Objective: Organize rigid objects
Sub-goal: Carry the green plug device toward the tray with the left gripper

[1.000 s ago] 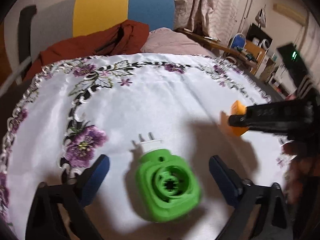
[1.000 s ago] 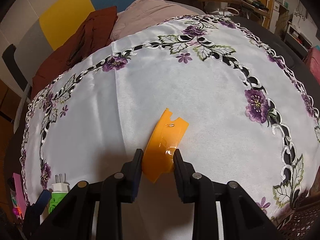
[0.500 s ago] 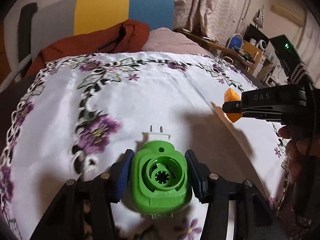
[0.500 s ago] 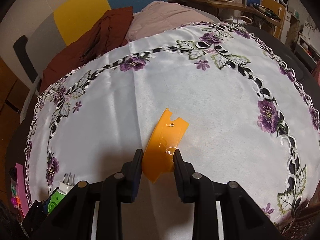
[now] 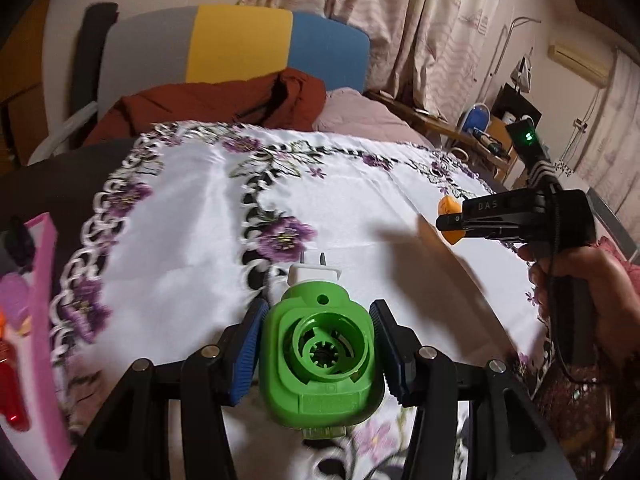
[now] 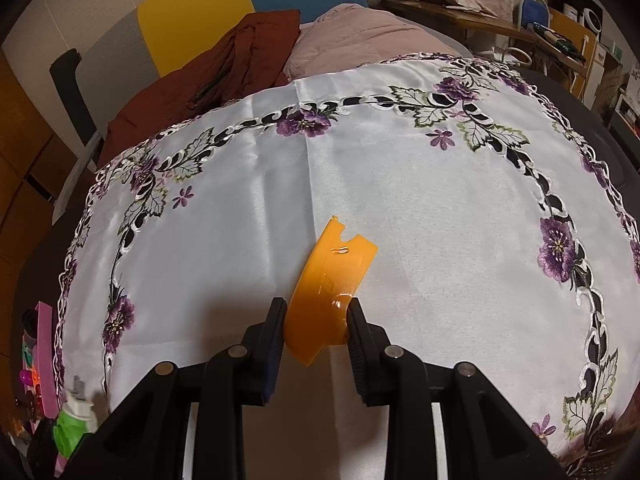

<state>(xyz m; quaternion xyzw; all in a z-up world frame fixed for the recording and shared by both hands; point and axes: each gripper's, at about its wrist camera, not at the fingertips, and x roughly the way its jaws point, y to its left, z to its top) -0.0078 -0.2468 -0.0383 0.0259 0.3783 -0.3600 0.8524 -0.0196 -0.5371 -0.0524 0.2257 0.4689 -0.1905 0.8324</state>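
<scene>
My left gripper (image 5: 318, 350) is shut on a green plug-in device (image 5: 320, 354) with a white two-pin plug at its far end, held above the white embroidered tablecloth (image 5: 192, 216). The blue pads press on both its sides. In the right wrist view my right gripper (image 6: 316, 320) is shut on a curved orange plastic piece (image 6: 332, 280), also above the cloth. From the left wrist view that right gripper (image 5: 450, 222) shows at the right, in a person's hand (image 5: 592, 280), with the orange piece (image 5: 450, 206) poking out. The green device (image 6: 72, 426) appears at the bottom left of the right wrist view.
A pink box (image 5: 40, 280) with small colourful items sits off the cloth's left edge. Behind the table are a grey, yellow and blue chair back (image 5: 240, 44), a rust-red garment (image 5: 216, 100) and a pink cushion (image 5: 356, 112). Cluttered shelves stand at the far right.
My left gripper closed on the green device, which lay on the cloth, and carried it up and toward the left, bringing the pink box into view. The right gripper kept its hold on the orange piece.
</scene>
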